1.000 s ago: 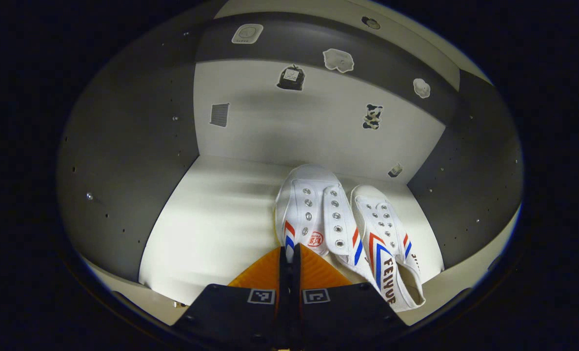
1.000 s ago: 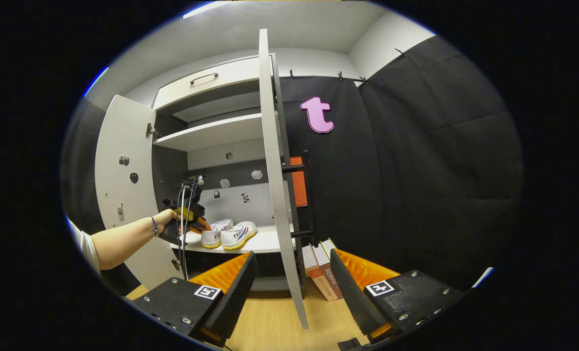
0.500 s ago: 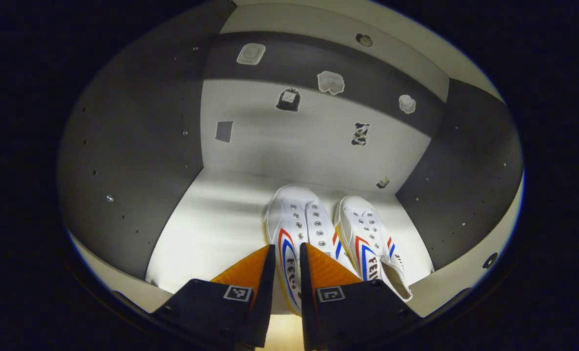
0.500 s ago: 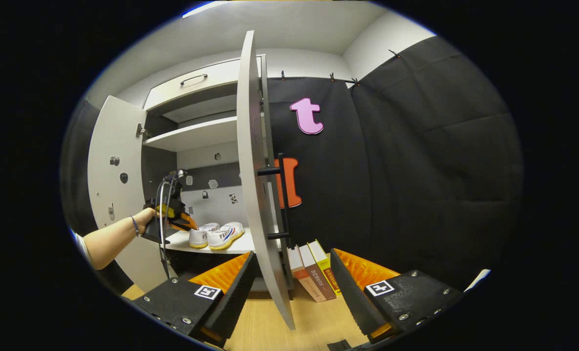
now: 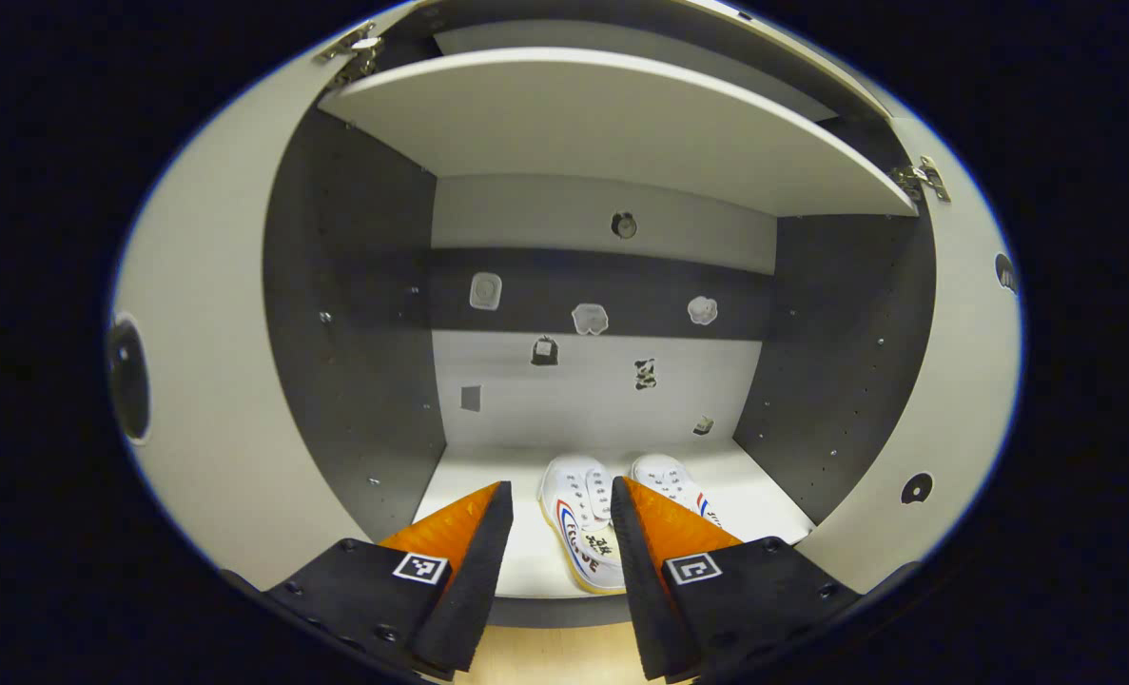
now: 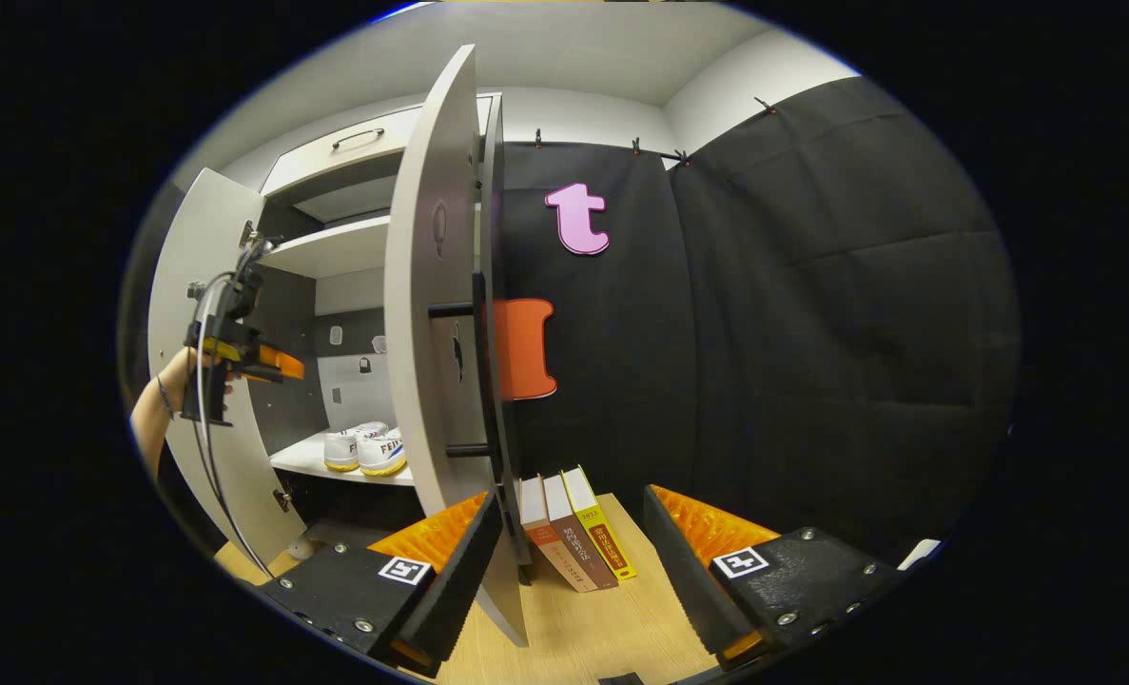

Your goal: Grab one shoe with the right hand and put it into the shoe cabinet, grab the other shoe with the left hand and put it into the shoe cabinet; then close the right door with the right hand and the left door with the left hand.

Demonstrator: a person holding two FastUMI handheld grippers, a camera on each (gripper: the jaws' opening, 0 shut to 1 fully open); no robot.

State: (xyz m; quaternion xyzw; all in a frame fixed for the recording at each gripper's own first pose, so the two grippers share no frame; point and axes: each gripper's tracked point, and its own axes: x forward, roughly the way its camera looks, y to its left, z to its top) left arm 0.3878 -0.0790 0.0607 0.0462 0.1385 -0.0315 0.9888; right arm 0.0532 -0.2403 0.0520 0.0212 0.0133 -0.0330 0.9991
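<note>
Both shoes sit side by side on the shoe cabinet's lower shelf, toes toward the back wall, toward the shelf's right half and close to its front edge. Left shoe and right shoe touch or nearly touch; cannot tell which. In the right gripper view the pair shows at the shelf's front edge, partly behind the right door.

Left tool: fingers spread, nothing between them, held in front of the cabinet opening and clear of the shoes. The left shoe shows through the gap between its fingers. Also seen in the right gripper view, held by a hand up beside the left door, above shelf level.

Right tool: fingers spread, holding nothing, low over the wooden floor near the outer face of the right door.

Both doors stand open. The right door is swung partway, its black bar handle on the side facing the booth wall. Three books lean on the floor just beside the right door's bottom edge. Upper shelf above the shoe bay. Small stickers on the cabinet's back wall.
</note>
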